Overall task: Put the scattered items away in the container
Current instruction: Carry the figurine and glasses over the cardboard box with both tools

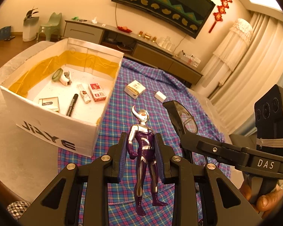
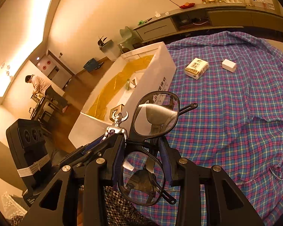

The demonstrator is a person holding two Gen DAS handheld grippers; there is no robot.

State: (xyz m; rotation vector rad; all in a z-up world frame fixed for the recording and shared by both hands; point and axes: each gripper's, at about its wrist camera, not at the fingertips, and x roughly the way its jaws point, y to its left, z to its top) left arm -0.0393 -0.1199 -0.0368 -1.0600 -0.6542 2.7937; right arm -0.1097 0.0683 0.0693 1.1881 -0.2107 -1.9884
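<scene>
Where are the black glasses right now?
The black glasses are clamped at the bridge in the right gripper, held above the plaid cloth just right of the white box; the left wrist view shows them beside the toy figure.

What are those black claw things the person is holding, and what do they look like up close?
They are two handheld grippers. The left gripper and right gripper are both matte black angular frames with silver round bolts and ribbed blue pads inside the fingers. The right one carries white "DAS" lettering and a black camera block strapped on with white elastic bands.
</scene>
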